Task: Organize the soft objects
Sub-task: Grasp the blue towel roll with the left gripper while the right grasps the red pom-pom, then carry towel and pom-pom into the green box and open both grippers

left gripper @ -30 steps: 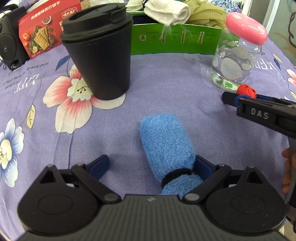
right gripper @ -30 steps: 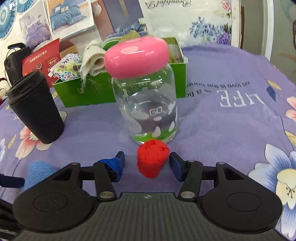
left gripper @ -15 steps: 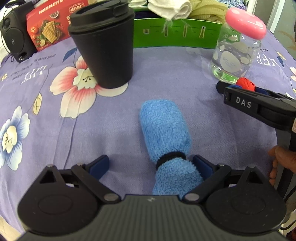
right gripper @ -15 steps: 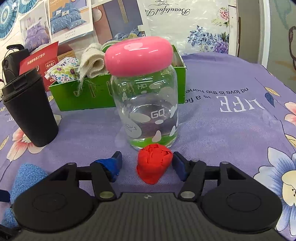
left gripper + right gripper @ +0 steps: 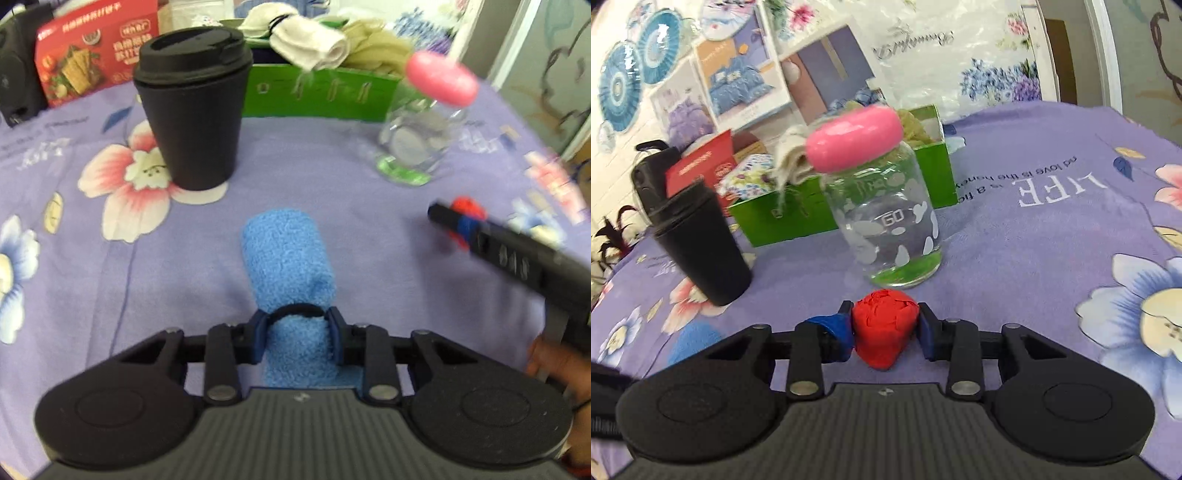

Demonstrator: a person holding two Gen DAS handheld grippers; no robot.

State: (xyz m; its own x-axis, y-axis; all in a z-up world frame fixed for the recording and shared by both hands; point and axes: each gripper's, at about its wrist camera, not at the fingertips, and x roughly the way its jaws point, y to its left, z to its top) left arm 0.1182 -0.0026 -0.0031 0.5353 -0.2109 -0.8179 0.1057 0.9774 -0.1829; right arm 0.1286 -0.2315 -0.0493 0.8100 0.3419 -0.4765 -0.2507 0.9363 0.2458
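Observation:
A rolled blue towel (image 5: 288, 266) bound by a black band lies on the purple flowered cloth (image 5: 110, 280). My left gripper (image 5: 297, 334) is shut on its near end at the band. My right gripper (image 5: 884, 330) is shut on a red soft ball (image 5: 884, 328); from the left wrist view it shows at the right (image 5: 458, 221) with the red ball (image 5: 468, 206) at its tip. A green box (image 5: 317, 98) at the back holds a white rolled towel (image 5: 310, 46) and a beige cloth (image 5: 376, 50). The blue towel also shows at the left in the right wrist view (image 5: 696, 341).
A black lidded cup (image 5: 194, 118) stands left of centre. A glass jar with a pink lid (image 5: 424, 122) stands right, close in front of my right gripper (image 5: 882, 218). A red cracker box (image 5: 92, 51) and a black speaker (image 5: 16, 77) are at the back left.
Both grippers have closed: the left on the blue towel's near end, the right on the red ball. The views have tilted and shifted; the right gripper appears raised.

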